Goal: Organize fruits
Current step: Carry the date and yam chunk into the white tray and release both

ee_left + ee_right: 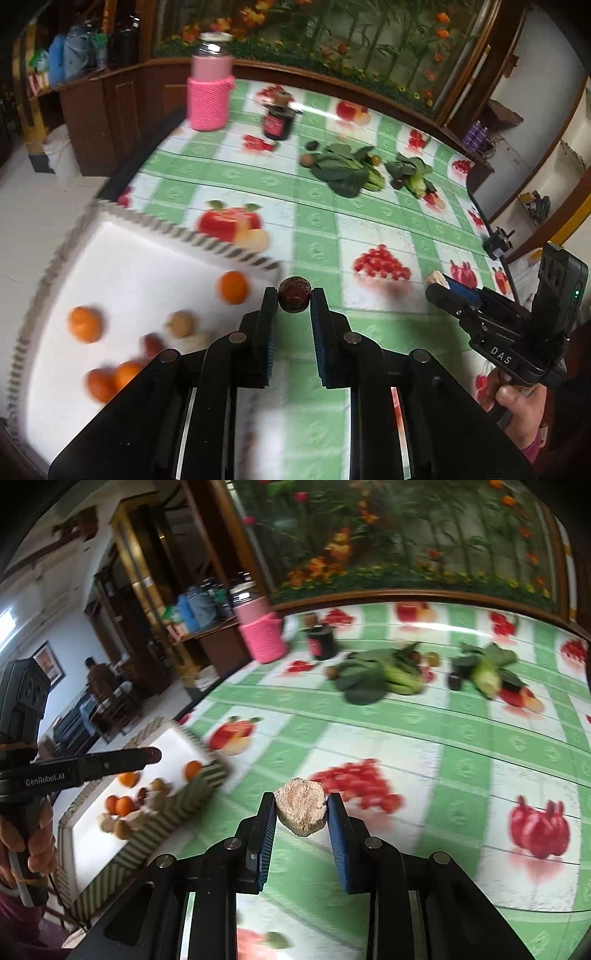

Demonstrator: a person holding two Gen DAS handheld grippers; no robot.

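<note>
Left fingers pinch a dark red round fruit; right fingers clamp a tan rough chunk.
Both loads hang above the tabletop just right of the white striped-rim tray holding oranges; beyond the tray lie leafy greens, then a pink-sleeved bottle.

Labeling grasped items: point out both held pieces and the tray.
dark red fruit (294, 294), left wrist view, its middle.
tan chunk (301, 806), right wrist view, front face.
white tray (147, 273), left wrist view, bare floor.
</note>
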